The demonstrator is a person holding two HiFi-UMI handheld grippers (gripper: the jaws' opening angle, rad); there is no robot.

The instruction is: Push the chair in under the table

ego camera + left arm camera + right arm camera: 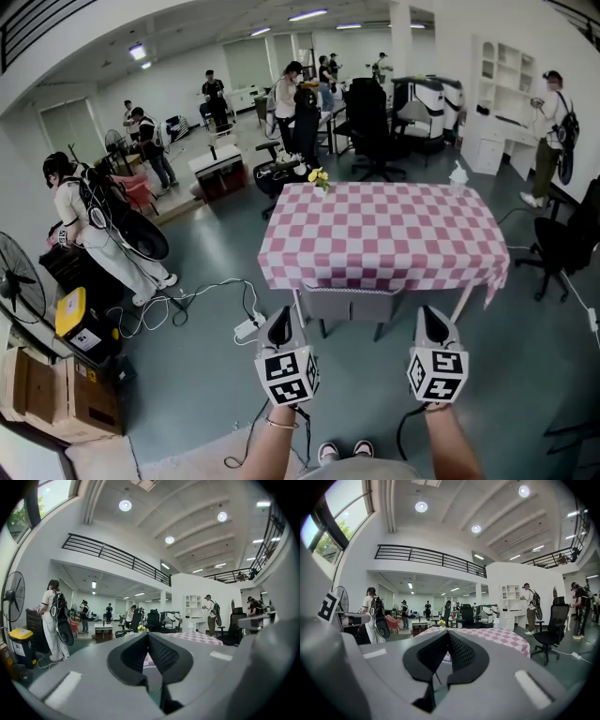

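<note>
At the near edge of the table, the chair stands with its grey back just below the hem of the checked cloth. The seat is hidden under the cloth, so the chair appears mostly tucked in already. How much travel is left cannot be told.

Handling: the chair is rigid and probably of moderate weight. Castors are not visible, so expect the legs to drag on the floor rather than roll. Apply force to the top of the back, one gripper near each end, so the chair travels straight and does not swing into a table leg. Push level to avoid tipping.

Left gripper: jaws together, nothing between them. Right gripper: jaws together, nothing between them. Both hover just short of the chair back, one toward each end.

Containers: a small vase at the far left table corner holds yellow flowers; a jolt to the table could topple it. A cardboard box sits on the floor at far left, contents not visible.
</note>
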